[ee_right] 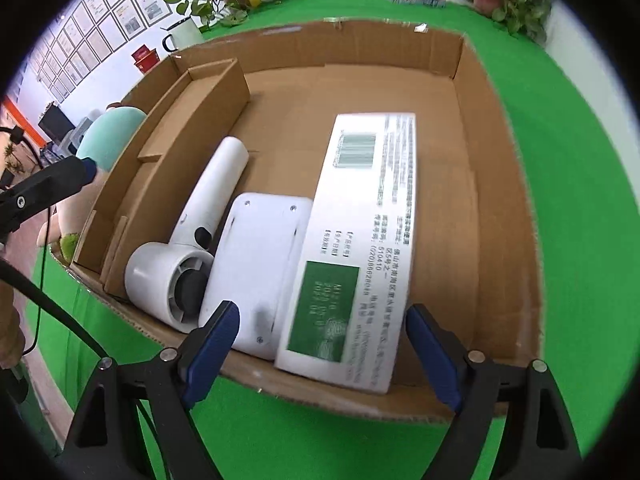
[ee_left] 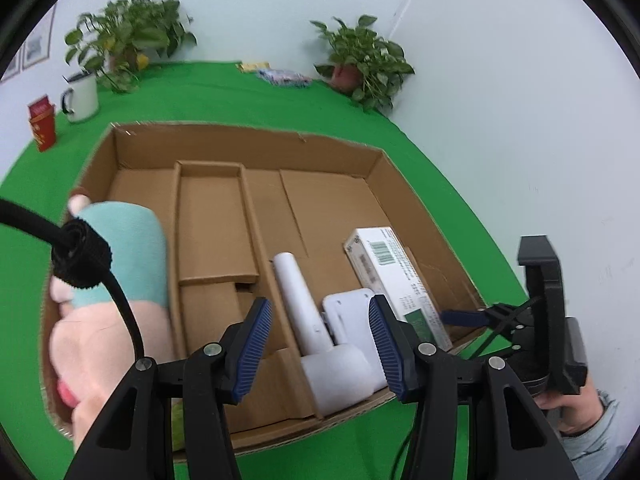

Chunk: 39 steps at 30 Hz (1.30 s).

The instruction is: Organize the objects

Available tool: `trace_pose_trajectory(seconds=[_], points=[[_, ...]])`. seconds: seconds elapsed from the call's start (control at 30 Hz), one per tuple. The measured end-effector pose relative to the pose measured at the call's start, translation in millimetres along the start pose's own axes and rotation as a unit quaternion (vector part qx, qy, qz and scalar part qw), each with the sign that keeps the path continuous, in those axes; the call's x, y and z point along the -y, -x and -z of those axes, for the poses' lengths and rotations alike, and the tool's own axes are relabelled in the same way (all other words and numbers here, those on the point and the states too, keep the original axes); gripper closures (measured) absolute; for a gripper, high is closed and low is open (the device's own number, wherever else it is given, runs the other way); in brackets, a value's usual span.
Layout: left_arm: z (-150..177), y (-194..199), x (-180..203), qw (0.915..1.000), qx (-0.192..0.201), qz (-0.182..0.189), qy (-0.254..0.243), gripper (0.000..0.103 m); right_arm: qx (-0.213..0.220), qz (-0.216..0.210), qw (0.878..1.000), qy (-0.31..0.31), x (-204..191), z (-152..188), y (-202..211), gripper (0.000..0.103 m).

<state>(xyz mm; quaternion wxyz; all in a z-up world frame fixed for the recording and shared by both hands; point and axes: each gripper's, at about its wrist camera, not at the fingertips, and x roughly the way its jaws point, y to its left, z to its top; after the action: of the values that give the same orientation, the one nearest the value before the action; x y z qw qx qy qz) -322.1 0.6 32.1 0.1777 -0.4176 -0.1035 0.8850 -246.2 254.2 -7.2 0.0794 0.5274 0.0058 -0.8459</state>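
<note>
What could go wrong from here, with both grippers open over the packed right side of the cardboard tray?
1. The long white box leans on the flat white device; gripping either could shift the other.
2. The hair dryer touches the device, so pulling one may drag its neighbour.
3. The right gripper hangs over the tray's near wall; lowering it could catch the cardboard. The left gripper is open too, holding nothing.

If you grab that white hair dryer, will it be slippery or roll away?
The hair dryer looks smooth and glossy, so it might slip a bit. Its round barrel could roll, but the handle and the flat white gadget beside it probably stop that. It looks stiff, not floppy.
</note>
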Motion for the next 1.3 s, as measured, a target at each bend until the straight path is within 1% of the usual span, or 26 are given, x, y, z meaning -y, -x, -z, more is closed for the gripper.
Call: trace_pose_trajectory(seconds=[0.03, 0.07, 0.1, 0.13, 0.17, 0.2, 0.23, 0.27, 0.3, 0.33, 0.37, 0.4, 0.43, 0.47, 0.57, 0.6, 0.63, 0.67, 0.77, 1.3], points=[[4, 9, 1, 0.9998, 0.014, -0.015, -0.006, 0.053, 0.018, 0.009, 1.000, 0.005, -1, 0, 4, 0.018], [9, 19, 1, 0.9984, 0.033, -0.045, -0.013, 0.048, 0.043, 0.017, 0.999, 0.008, -5, 3, 13, 0.018], [14, 25, 2, 0.9962, 0.049, -0.070, -0.021, 0.039, 0.067, 0.021, 0.998, 0.008, -7, 5, 18, 0.017], [19, 33, 3, 0.9923, 0.070, -0.098, -0.028, 0.034, 0.101, 0.023, 0.995, 0.003, -11, 11, 26, 0.013], [26, 42, 3, 0.9866, 0.095, -0.128, -0.035, 0.026, 0.131, 0.024, 0.991, -0.003, -13, 17, 32, 0.011], [32, 50, 2, 0.9819, 0.114, -0.146, -0.038, 0.019, 0.164, 0.027, 0.986, -0.011, -17, 26, 36, 0.003], [40, 57, 2, 0.9756, 0.134, -0.168, -0.043, 0.015, 0.195, 0.030, 0.980, -0.018, -21, 35, 36, 0.001], [49, 62, 2, 0.9671, 0.154, -0.197, -0.047, 0.006, 0.213, 0.033, 0.976, -0.024, -25, 42, 33, 0.001], [60, 65, 1, 0.9566, 0.173, -0.229, -0.052, 0.003, 0.222, 0.035, 0.974, -0.030, -28, 48, 27, 0.001], [70, 63, 2, 0.9481, 0.185, -0.252, -0.058, 0.002, 0.226, 0.038, 0.973, -0.038, -31, 52, 20, 0.001], [77, 62, 1, 0.9441, 0.188, -0.264, -0.060, 0.002, 0.230, 0.047, 0.971, -0.043, -33, 55, 14, 0.000], [84, 59, 0, 0.9432, 0.186, -0.269, -0.060, 0.002, 0.243, 0.061, 0.967, -0.037, -37, 57, 16, 0.001], [91, 52, -2, 0.9449, 0.179, -0.268, -0.059, 0.002, 0.253, 0.071, 0.964, -0.032, -40, 60, 17, 0.001], [97, 43, -3, 0.9488, 0.165, -0.264, -0.055, 0.002, 0.257, 0.070, 0.963, -0.033, -40, 62, 17, 0.001], [108, 20, -7, 0.9546, 0.134, -0.262, -0.046, 0.002, 0.274, 0.072, 0.958, -0.032, -44, 66, 17, 0.001], [110, 16, -8, 0.9547, 0.136, -0.261, -0.043, 0.002, 0.277, 0.082, 0.957, -0.022, -47, 68, 17, 0.001], [113, 15, -9, 0.9540, 0.147, -0.258, -0.039, 0.001, 0.279, 0.096, 0.955, -0.008, -51, 70, 16, 0.001], [114, 15, -11, 0.9536, 0.154, -0.257, -0.035, 0.001, 0.287, 0.097, 0.953, -0.007, -52, 72, 16, 0.001], [119, 10, -11, 0.9515, 0.163, -0.259, -0.037, 0.000, 0.296, 0.094, 0.951, -0.011, -49, 73, 15, 0.001], [117, 9, -11, 0.9515, 0.160, -0.260, -0.038, 0.000, 0.295, 0.097, 0.950, -0.011, -48, 70, 12, 0.001]])
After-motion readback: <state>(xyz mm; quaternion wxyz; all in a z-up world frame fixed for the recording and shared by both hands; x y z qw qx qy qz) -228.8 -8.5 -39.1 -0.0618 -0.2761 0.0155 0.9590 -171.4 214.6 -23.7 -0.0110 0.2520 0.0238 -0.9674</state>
